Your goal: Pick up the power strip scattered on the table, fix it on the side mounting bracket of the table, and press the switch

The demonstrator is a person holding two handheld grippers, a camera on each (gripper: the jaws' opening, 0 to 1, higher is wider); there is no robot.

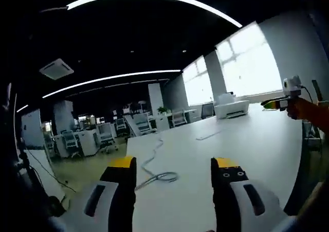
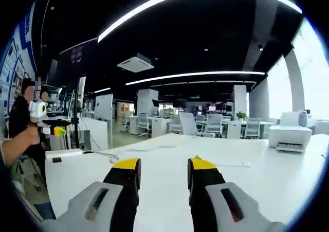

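A long white block (image 2: 64, 153) that looks like the power strip lies at the table's left end in the right gripper view, with a thin cable (image 2: 100, 154) leading off it. In the left gripper view a grey cable (image 1: 154, 171) loops across the white table (image 1: 267, 155) just ahead of my left gripper (image 1: 175, 165), which stands open over the tabletop with nothing in it. My right gripper (image 2: 164, 166) is also open and holds nothing. Each gripper appears in the other's view, held up by a hand: the right gripper (image 1: 273, 104) and the left gripper (image 2: 55, 129).
A white printer (image 1: 231, 108) (image 2: 289, 135) sits at the table's far end near the windows. A thin flat strip (image 1: 208, 136) lies mid-table. Office chairs (image 1: 105, 134) and desks stand beyond the table. A person (image 2: 20, 113) stands at the left.
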